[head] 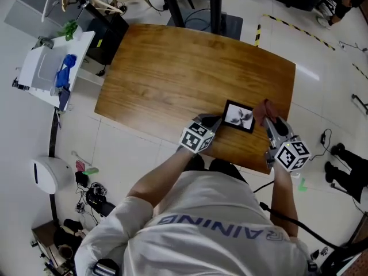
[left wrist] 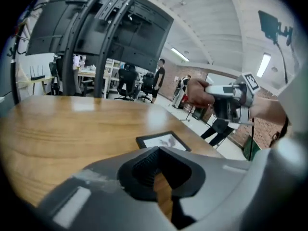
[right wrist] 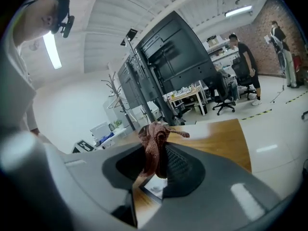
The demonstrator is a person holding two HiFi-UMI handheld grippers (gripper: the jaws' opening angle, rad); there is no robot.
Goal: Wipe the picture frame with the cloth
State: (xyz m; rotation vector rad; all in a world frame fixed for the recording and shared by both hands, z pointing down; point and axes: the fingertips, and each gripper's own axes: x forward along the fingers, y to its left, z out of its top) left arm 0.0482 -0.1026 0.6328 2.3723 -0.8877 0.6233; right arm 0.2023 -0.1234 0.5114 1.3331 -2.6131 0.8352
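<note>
My left gripper (head: 214, 122) sits low, jaws together and empty; my right gripper (head: 270, 119) pinches the cloth (right wrist: 153, 146).

This is an open-plan lab or office workroom. A brown wooden tabletop (head: 172, 68) stands on a white tiled floor (head: 132, 160) marked with yellow-and-black hazard tape (head: 287, 25), and loose black cables (head: 92, 195) lie beside it. Around the room are a tall black metal rack (right wrist: 163, 61), cluttered pale work desks (right wrist: 185, 97) with black wheeled office chairs (right wrist: 240, 88), a red brick wall (right wrist: 284, 13) and white ceiling strip lights (right wrist: 238, 11). People stand at the desks.
</note>
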